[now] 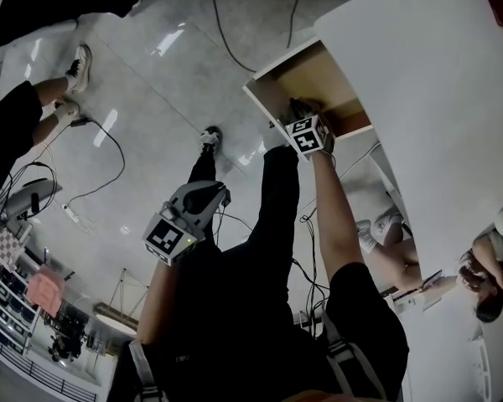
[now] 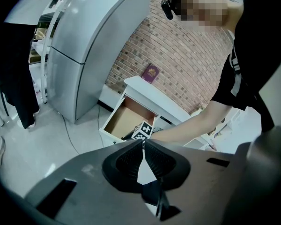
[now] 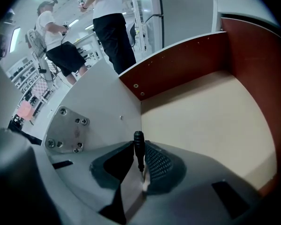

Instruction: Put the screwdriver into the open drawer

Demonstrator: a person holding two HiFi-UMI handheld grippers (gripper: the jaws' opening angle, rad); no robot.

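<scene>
Your right gripper (image 3: 140,161) is clamped on the screwdriver (image 3: 139,148). The black handle stands between the jaws and pokes just past their tips; the pale shaft runs back between the pads.

Gripper and tool are inside the open drawer (image 3: 210,121), over its beige floor, close to the corner where the white panel meets the red-brown wall. A metal plate (image 3: 65,130) with screws sits on that white panel, left of the jaws.

From the head view, the drawer is pulled out of a white cabinet (image 1: 436,99), and your right arm reaches straight down into it.

Your left gripper (image 2: 143,144) is held well apart from the drawer, by your leg, jaws closed tip to tip with nothing between them.

Around you:
- Cables (image 1: 101,182) trail across the glossy floor.
- A grey refrigerator (image 2: 93,46) stands left of the cabinet.
- A purple booklet (image 2: 151,72) leans against the brick wall (image 2: 187,55).
- Two people (image 3: 107,22) stand beyond the drawer front.
</scene>
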